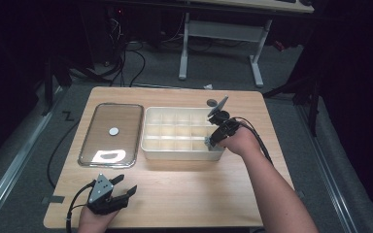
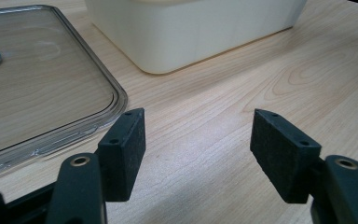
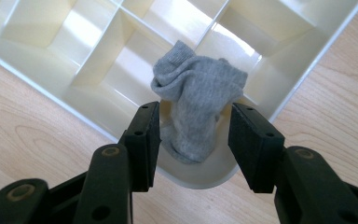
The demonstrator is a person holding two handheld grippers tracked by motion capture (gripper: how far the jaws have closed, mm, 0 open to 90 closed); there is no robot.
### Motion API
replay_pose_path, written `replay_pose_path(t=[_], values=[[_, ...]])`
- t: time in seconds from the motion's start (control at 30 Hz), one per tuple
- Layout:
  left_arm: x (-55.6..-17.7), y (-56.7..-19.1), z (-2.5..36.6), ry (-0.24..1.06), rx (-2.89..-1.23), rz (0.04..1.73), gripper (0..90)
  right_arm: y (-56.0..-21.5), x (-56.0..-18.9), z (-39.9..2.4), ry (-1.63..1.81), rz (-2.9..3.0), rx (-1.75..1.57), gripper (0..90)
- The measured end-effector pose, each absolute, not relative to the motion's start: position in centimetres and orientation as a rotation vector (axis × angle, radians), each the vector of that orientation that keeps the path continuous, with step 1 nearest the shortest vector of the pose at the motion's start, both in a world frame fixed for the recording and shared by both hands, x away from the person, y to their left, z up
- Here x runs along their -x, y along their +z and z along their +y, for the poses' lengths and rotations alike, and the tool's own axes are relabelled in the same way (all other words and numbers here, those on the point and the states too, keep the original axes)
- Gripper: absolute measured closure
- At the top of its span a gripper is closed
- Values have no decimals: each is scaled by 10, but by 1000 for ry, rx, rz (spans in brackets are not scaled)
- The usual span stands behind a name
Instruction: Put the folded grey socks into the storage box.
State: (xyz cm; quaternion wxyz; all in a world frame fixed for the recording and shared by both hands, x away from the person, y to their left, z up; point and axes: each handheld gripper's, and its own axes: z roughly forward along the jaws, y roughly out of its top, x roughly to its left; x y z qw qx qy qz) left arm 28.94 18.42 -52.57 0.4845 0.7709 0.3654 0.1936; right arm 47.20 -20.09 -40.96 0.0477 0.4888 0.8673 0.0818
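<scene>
Table: a light wooden table with rounded corners is seen from above; its grain is plain in both gripper views.
Floor: grey carpet lies around the table, with black cables trailing across it on the far side.
Room: the surroundings are dark; a second desk on a white frame stands beyond the table.
Lid: a clear plastic lid is laid flat on the left part of the table, just beside the box; a small white disc is seen at its middle.
Box: a cream divided box is placed at the table's centre, split into rows of compartments by thin walls.
Sock, look: a grey knitted sock is seen crumpled and folded over itself, soft and ribbed, its upper part bunched above the dividers.
Sock, place: it is set in the corner compartment of the box at the near right, leaning on a divider.
Right gripper: the right gripper is held over that corner, pointing down; its jaws stand apart on either side of the sock's lower part, and the pads are not pressed on it.
Left gripper: the left gripper is held low over the near left of the table, its jaws spread wide with only bare wood between them.
</scene>
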Motion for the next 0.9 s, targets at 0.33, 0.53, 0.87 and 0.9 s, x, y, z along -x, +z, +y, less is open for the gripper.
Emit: replay_pose_path(t=[0.33,0.53,0.87,0.9], values=[[-291,-527,184,467,-1879,891,363,-408,-478,-199,263,2618,-1484,891],[-290,-527,184,466,-1880,888,363,-418,-486,-196,216,2623,-1491,900],[-290,-527,185,460,-1877,890,364,-432,-491,-188,140,2668,-1476,900],[-290,-527,185,460,-1879,889,364,-432,-491,-188,135,2666,-1495,900]])
